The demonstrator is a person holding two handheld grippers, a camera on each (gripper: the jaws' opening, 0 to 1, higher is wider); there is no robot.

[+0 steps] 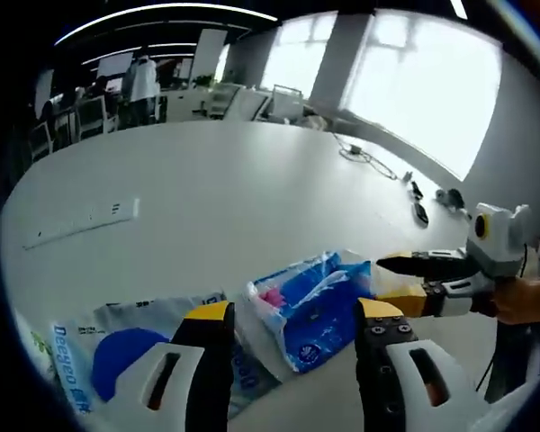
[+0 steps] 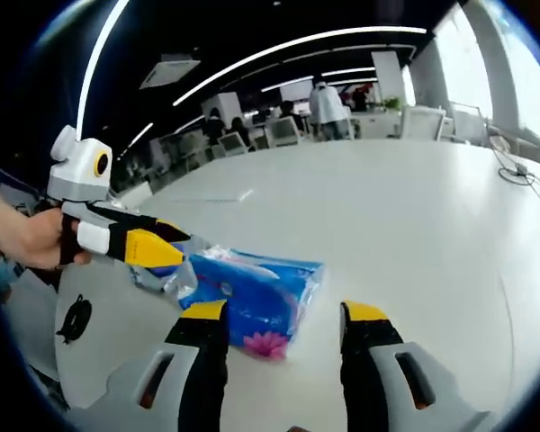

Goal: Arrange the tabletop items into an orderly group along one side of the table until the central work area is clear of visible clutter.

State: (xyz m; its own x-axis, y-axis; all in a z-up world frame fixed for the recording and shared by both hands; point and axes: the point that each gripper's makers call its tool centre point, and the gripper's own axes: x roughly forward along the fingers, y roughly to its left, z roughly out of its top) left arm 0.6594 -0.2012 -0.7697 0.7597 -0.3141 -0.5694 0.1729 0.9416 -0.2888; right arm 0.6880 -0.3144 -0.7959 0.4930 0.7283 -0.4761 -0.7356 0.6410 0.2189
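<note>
On the near left of the white table [image 1: 207,189], as seen in the left gripper view, a flat pale bag with blue print [image 1: 117,346] is laid beside a blue tissue pack [image 1: 315,301], so the two are already gathered close to one edge while the far stretch of the tabletop is left bare. The left gripper [image 1: 292,328] is held just short of the tissue pack with its jaws spread, apparently so that the pack can be steadied or taken. Further right, the right gripper [image 1: 387,264] is brought in from the side, and its tips are set at the pack's far corner; whether the wrapper is pinched cannot be told from that view. In the right gripper view its own jaws stand spread around the near end of the pack. Far right, cables [image 1: 364,157] are left near the window edge.
</note>
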